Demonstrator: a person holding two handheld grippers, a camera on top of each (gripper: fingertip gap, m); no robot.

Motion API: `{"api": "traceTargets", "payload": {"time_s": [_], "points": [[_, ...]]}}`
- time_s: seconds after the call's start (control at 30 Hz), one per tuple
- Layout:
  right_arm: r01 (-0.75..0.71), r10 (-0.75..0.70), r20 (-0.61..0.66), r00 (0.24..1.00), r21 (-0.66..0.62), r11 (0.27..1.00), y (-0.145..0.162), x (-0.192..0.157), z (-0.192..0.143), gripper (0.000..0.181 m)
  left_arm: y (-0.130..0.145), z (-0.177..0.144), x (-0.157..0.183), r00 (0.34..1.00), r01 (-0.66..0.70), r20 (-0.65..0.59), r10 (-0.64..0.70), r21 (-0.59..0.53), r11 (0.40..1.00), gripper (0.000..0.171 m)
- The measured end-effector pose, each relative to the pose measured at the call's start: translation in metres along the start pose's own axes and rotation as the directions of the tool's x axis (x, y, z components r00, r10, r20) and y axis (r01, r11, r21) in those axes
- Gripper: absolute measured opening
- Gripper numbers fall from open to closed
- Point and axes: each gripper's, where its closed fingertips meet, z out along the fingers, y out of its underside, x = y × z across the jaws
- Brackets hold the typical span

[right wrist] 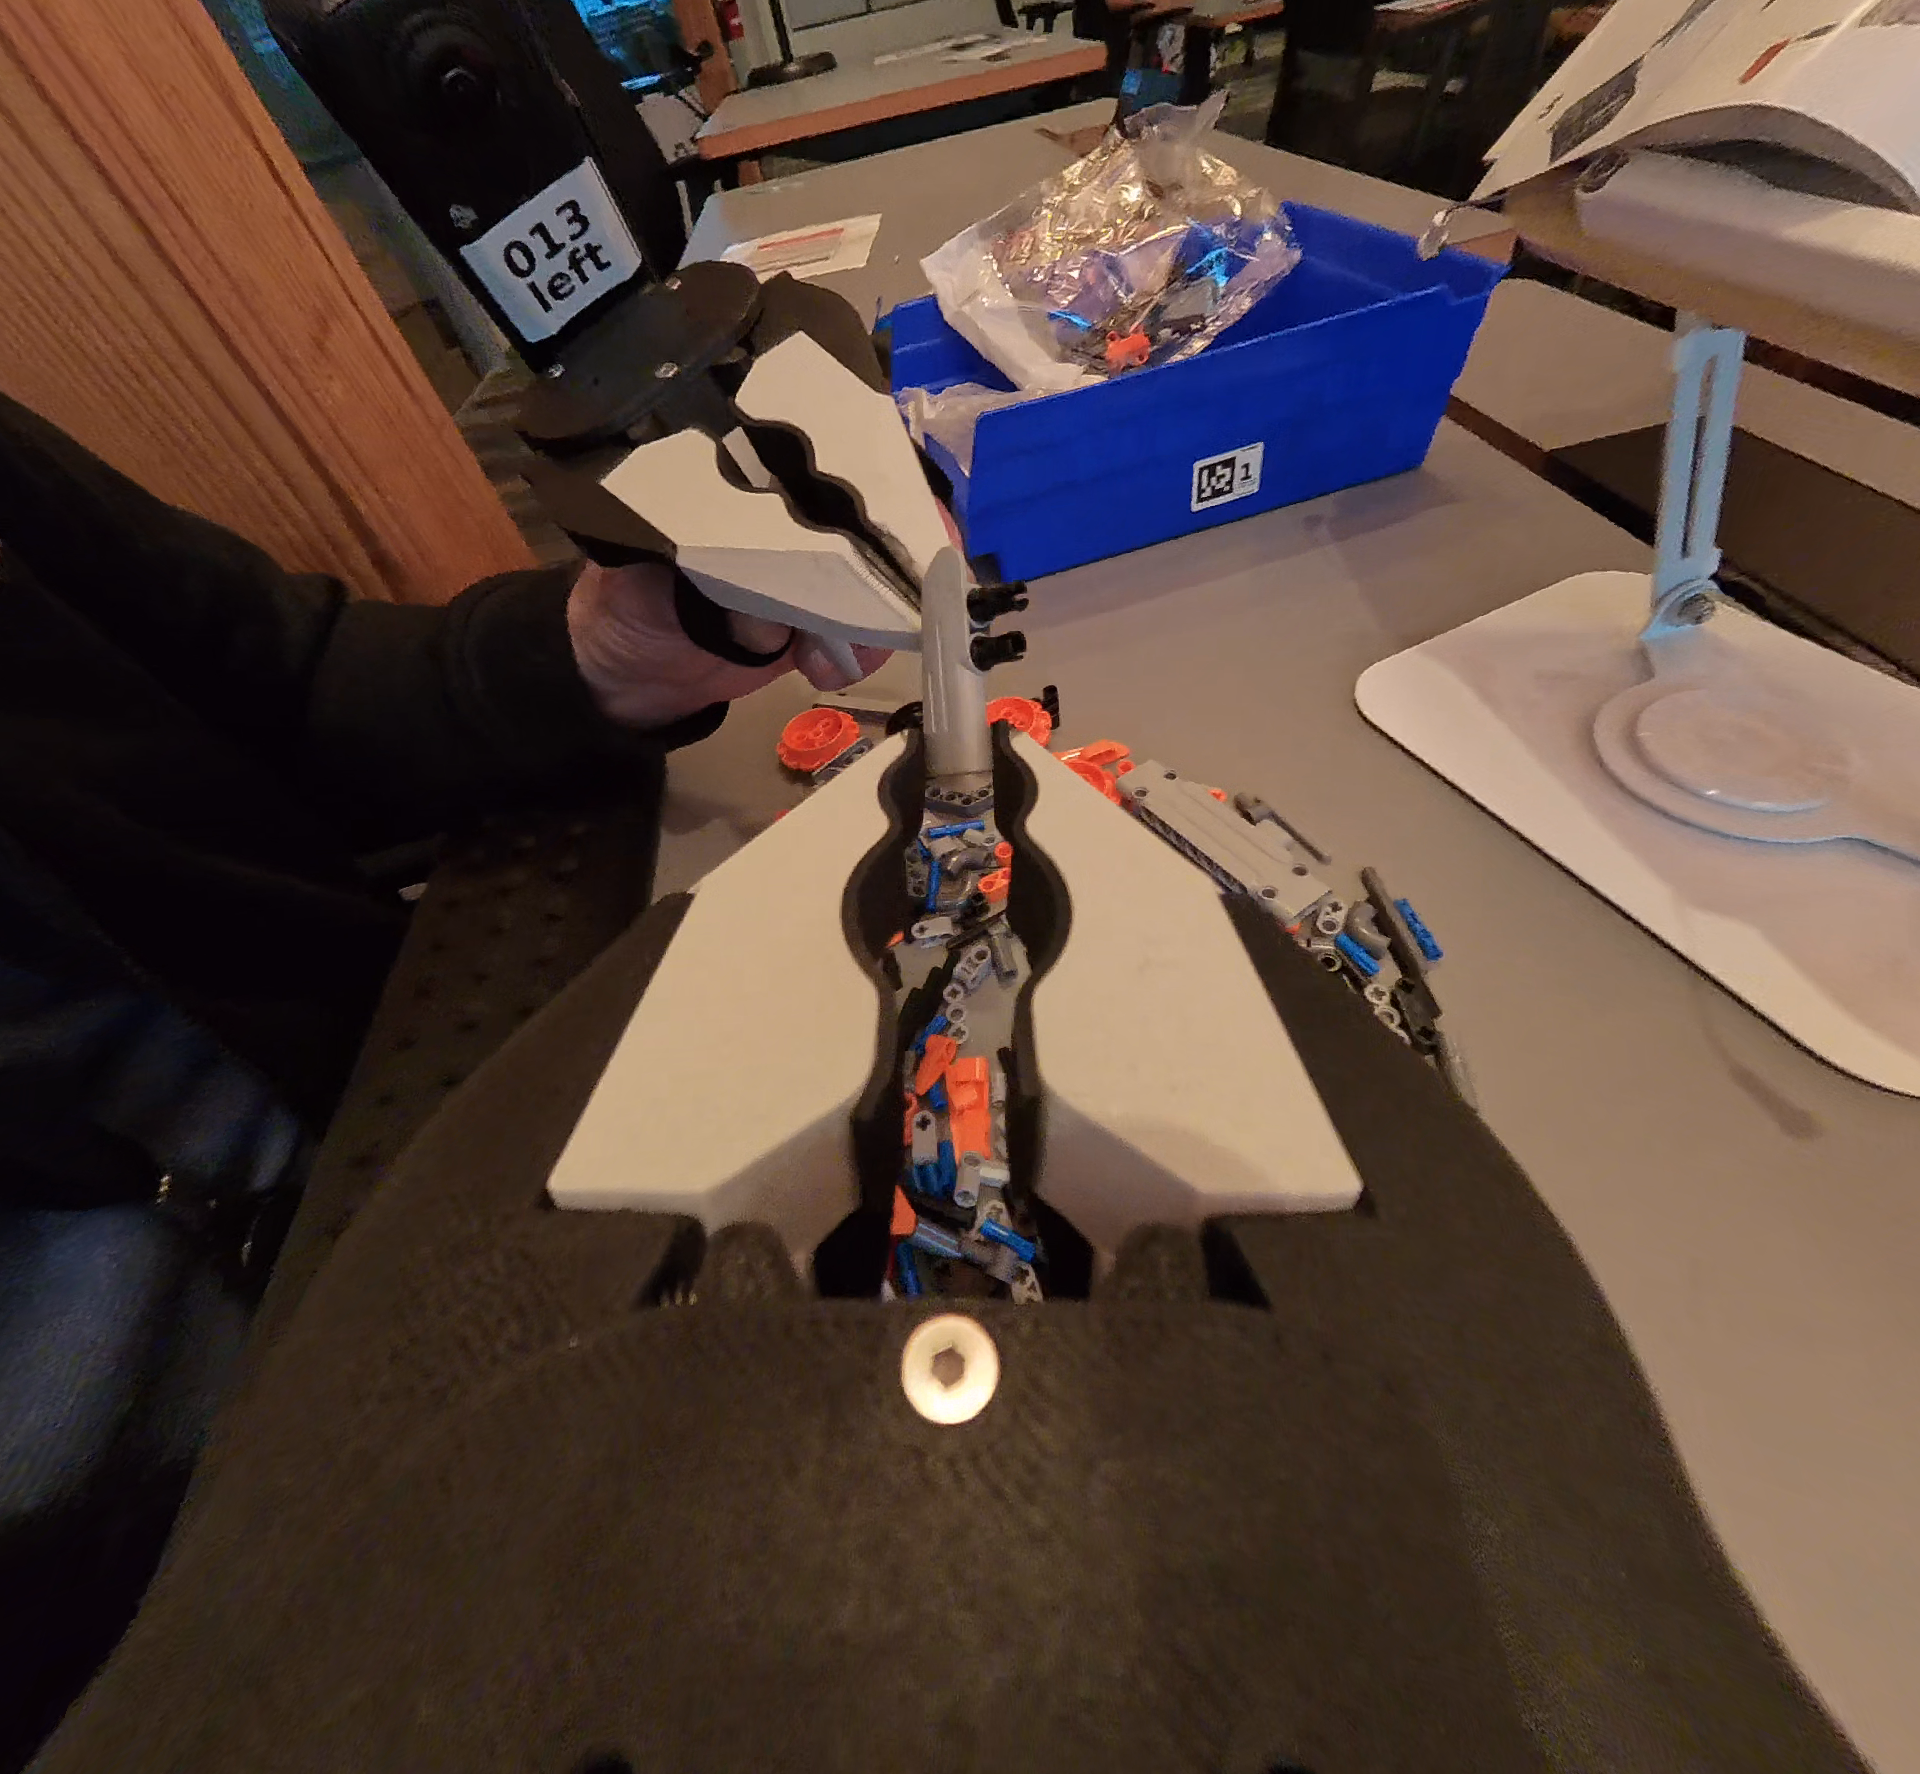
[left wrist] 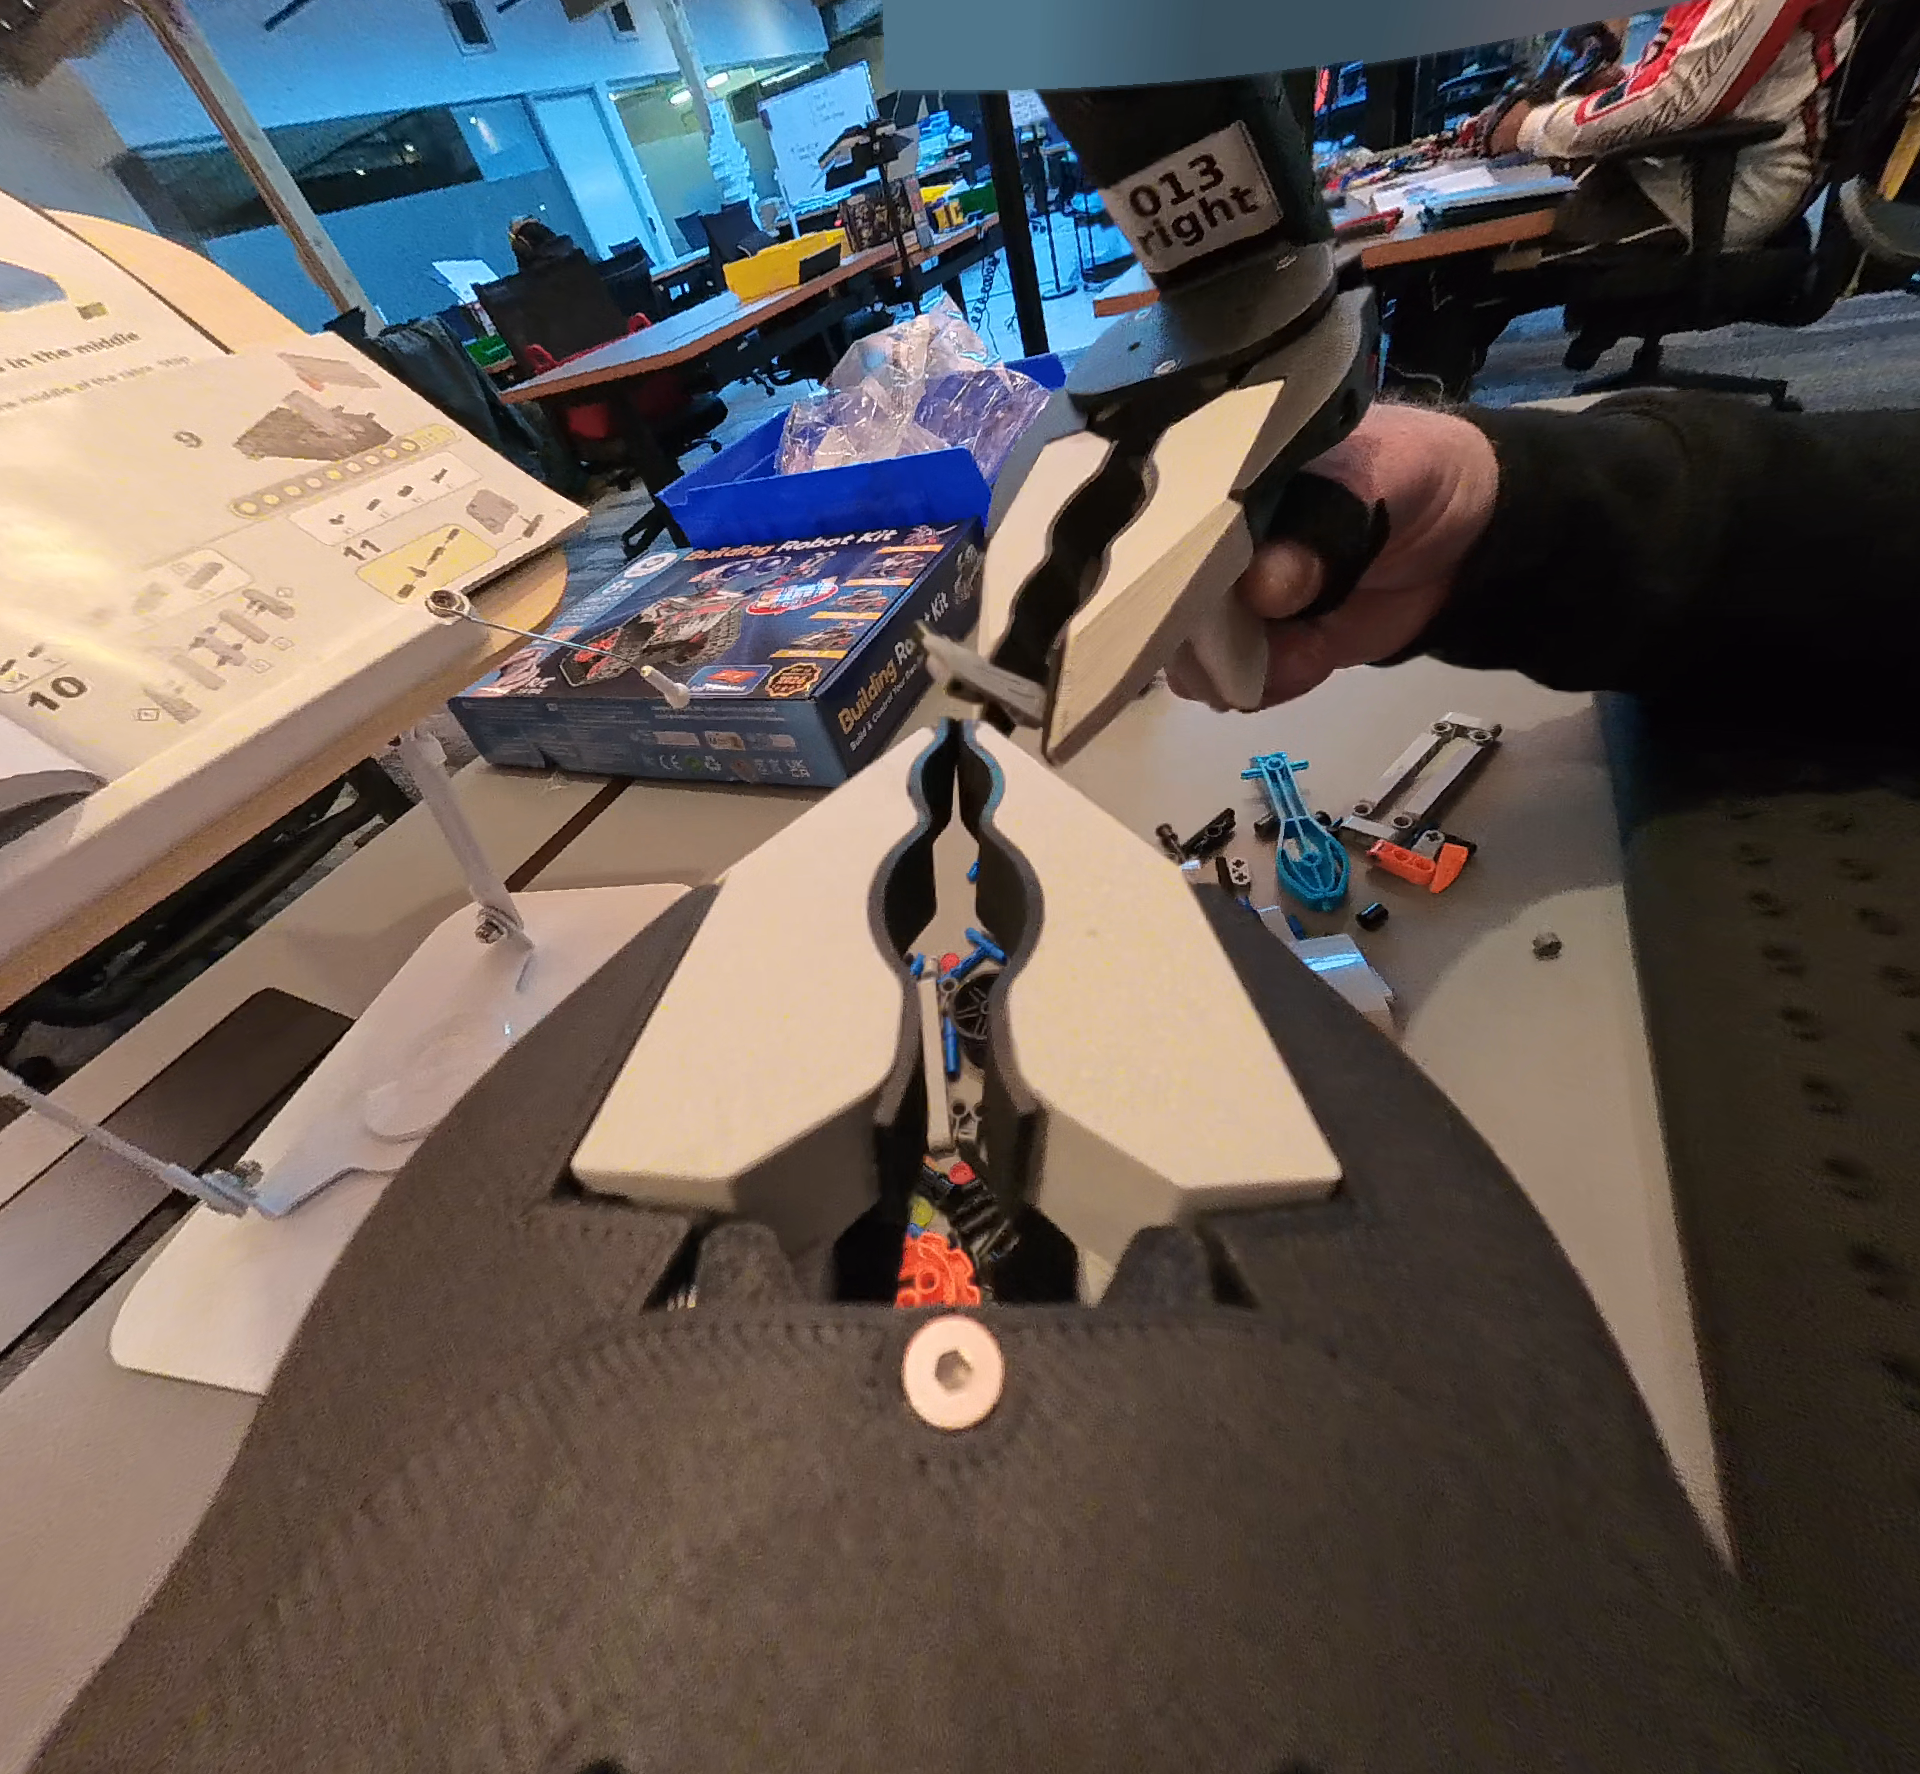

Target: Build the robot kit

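Observation:
My right gripper (right wrist: 961, 753) is shut on a long grey curved building piece (right wrist: 948, 675) and holds it upright above the table. Two black pins (right wrist: 1000, 623) stick out of the piece's upper right side. My left gripper (left wrist: 961, 737) is shut, with its tips right at the free end of that grey piece (left wrist: 977, 677). In the right wrist view the left gripper (right wrist: 923, 607) comes in from the upper left and touches the piece's top on the side away from the pins. In the left wrist view the right gripper (left wrist: 1029, 685) reaches in from the upper right, held by a hand (left wrist: 1382, 561).
A blue bin (right wrist: 1226, 415) with plastic bags stands behind. A blue kit box (left wrist: 727, 654) lies beside it. An open instruction booklet (left wrist: 208, 529) rests on a white stand (right wrist: 1662, 768). Loose grey, orange and blue parts (right wrist: 1247, 841) (left wrist: 1309, 841) lie on the grey table. The grippers are tip to tip, or close to it.

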Motion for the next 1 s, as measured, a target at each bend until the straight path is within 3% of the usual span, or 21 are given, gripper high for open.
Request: {"api": "traceTargets", "payload": {"time_s": [0.1,0.2,0.27,0.37,0.53,0.67,0.83,1.0], "points": [[-0.063,0.063,0.059,0.996,-0.002,0.998,0.002,-0.003,-0.002,0.010,0.001,-0.002,-0.003,0.999,-0.034,0.018,0.034,-0.009,0.999,0.000],[-0.148,0.153,0.165,0.974,-0.041,0.988,0.010,-0.011,-0.004,0.010,-0.002,-0.004,0.000,0.985,-0.166,0.039,0.167,-0.021,0.986,0.026],[-0.190,0.206,0.242,0.948,-0.088,0.978,0.016,-0.019,-0.004,0.010,0.001,-0.003,0.011,0.953,-0.301,0.017,0.303,-0.067,0.951,0.033],[-0.239,0.280,0.328,0.902,-0.160,0.958,0.027,-0.030,-0.004,0.010,0.003,0.000,0.032,0.896,-0.443,-0.035,0.442,-0.106,0.890,0.026],[-0.265,0.346,0.457,0.820,-0.234,0.936,0.035,-0.049,-0.012,0.005,0.010,0.003,0.049,0.844,-0.536,-0.097,0.527,-0.148,0.831,0.011],[-0.262,0.368,0.460,0.808,-0.279,0.924,0.043,-0.051,-0.011,0.005,0.008,0.003,0.055,0.857,-0.515,-0.115,0.503,-0.128,0.848,0.017],[-0.186,0.306,0.392,0.867,-0.316,0.930,0.053,-0.047,-0.008,0.004,-0.002,-0.002,0.053,0.919,-0.380,-0.141,0.369,-0.063,0.923,0.027],[-0.010,0.088,0.199,0.976,-0.360,0.933,0.065,-0.026,0.001,0.004,0.015,0.006,0.048,0.967,-0.204,-0.188,0.174,-0.150,0.967,0.023]]}}
